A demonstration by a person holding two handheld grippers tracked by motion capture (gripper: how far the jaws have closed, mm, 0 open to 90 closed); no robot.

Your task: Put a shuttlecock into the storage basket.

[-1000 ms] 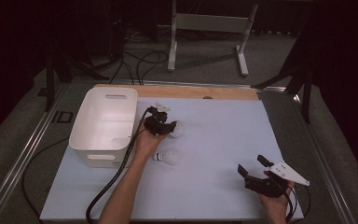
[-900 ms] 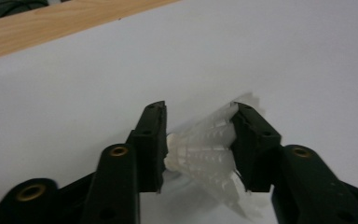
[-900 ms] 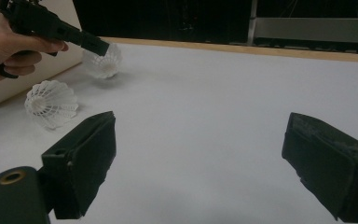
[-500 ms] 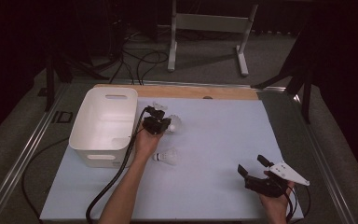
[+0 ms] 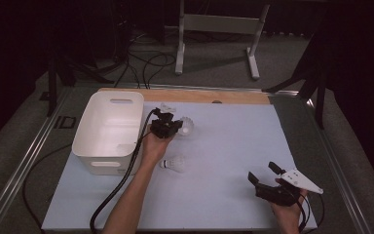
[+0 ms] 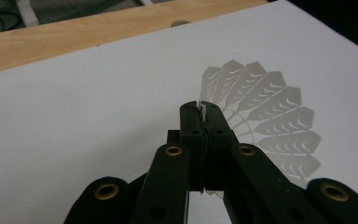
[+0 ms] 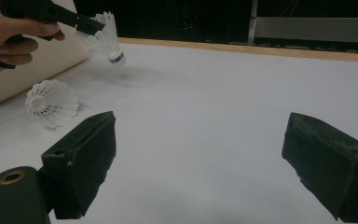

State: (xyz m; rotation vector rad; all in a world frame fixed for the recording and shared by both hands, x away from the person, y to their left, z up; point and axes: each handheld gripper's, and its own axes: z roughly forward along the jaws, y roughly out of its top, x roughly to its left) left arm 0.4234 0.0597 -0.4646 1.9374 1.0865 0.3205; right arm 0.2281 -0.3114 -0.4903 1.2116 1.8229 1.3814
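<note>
Left gripper: left gripper (image 5: 172,127) sits beside the right wall of the white bin (image 5: 108,129), held in the left hand (image 5: 154,145). Its jaws have just been closing and now pinch the feather skirt of a shuttlecock (image 5: 186,127); in the left gripper view the two black jaws meet on a thin edge of white feather (image 6: 203,111), with the rest of the skirt fanning out to the right (image 6: 270,116).
Held shuttlecock: in the right gripper view it hangs from the jaw tips with its cork end pointing down (image 7: 107,39), lifted clear of the white table sheet (image 7: 223,102), a soft shadow under it.
Second shuttlecock: lies on its side on the sheet (image 5: 173,163), just below the left hand in the high view; in the right gripper view it rests near the bin wall, cork toward the camera (image 7: 51,103).
Right gripper: right gripper (image 5: 264,173) rests at the near right corner of the sheet, well apart from both shuttlecocks. Its jaws stand wide, with bare sheet between them (image 7: 198,158).
Bin: stands at the left edge of the sheet, handle slot at its far rim.
Table edge: wooden strip (image 5: 209,96) runs along the far side of the sheet.
</note>
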